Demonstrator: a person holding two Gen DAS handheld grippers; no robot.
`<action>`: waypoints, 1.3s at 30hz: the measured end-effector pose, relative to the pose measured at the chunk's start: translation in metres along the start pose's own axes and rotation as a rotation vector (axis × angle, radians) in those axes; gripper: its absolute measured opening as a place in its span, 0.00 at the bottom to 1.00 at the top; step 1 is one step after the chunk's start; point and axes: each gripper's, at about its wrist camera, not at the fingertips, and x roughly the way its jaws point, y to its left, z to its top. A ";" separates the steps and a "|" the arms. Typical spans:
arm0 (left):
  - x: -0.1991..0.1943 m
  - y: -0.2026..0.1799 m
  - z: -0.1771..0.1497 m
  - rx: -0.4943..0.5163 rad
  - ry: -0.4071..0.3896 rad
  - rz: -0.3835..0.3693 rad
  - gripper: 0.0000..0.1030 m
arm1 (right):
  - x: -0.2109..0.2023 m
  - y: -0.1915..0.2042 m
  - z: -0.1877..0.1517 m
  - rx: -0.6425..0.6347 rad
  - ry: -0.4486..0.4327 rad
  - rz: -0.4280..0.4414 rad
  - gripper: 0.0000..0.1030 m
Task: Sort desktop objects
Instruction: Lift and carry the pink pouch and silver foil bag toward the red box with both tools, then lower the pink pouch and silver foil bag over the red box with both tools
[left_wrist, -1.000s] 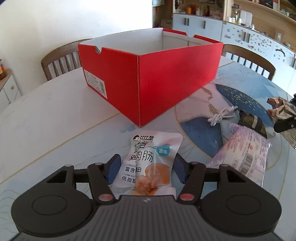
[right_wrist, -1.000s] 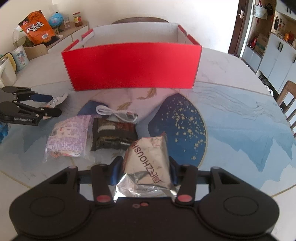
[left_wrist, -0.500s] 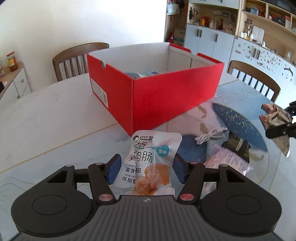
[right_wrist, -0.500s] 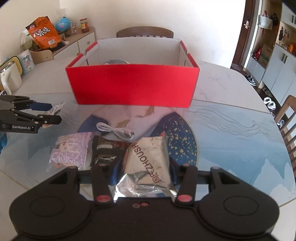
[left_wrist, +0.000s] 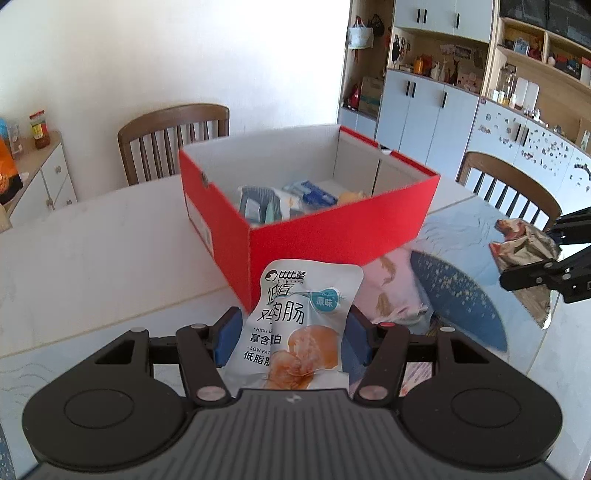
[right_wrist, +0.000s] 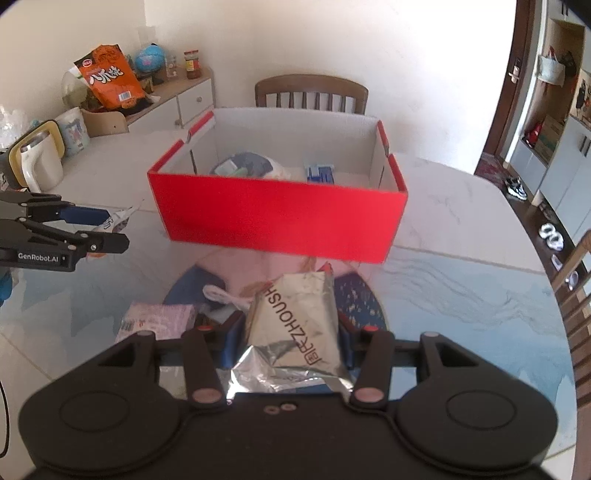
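White snack pouch (left_wrist: 295, 325) sat clamped between the blue pads of the left gripper (left_wrist: 291, 334), jaws part closed on its sides. Print read large Chinese characters, "HIGH P…" and "LOW FAT", with a small teal badge and a picture of orange meat. Long axis ran along the fingers, brand end far, pointing at the near corner of the red box (left_wrist: 332, 229); pouch held above the table (left_wrist: 92, 251), just short of that corner.

Silver foil packet (right_wrist: 295, 325) was pinched the same way in the right gripper (right_wrist: 290, 341), jaws narrow on its flanks. Black lettering ran lengthwise — "ZHOUSH" legible, two characters after it. Long axis along the fingers, crinkled seal end near, far end aimed at the box's long red wall (right_wrist: 280, 218).

Box stood open, white inside, already holding a few packets — blue-and-white ones among them. A white label on its left end, too small to read.

On the patterned mat below: a white cable (right_wrist: 225, 297) and a pink-printed packet (right_wrist: 159, 319), near left of the foil packet.

From the right wrist view the left gripper's side read "GenRobot.AI". Far left, an orange snack bag (right_wrist: 110, 79) with Chinese print stood on a sideboard.
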 end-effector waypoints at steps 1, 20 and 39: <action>-0.001 -0.001 0.003 -0.007 -0.006 0.000 0.57 | 0.000 -0.001 0.003 0.000 -0.002 0.003 0.48; 0.002 -0.035 0.070 -0.013 -0.095 0.035 0.57 | -0.002 -0.018 0.067 -0.049 -0.120 0.023 0.48; 0.043 -0.029 0.130 -0.118 -0.087 0.067 0.57 | 0.031 -0.047 0.123 -0.009 -0.145 0.035 0.48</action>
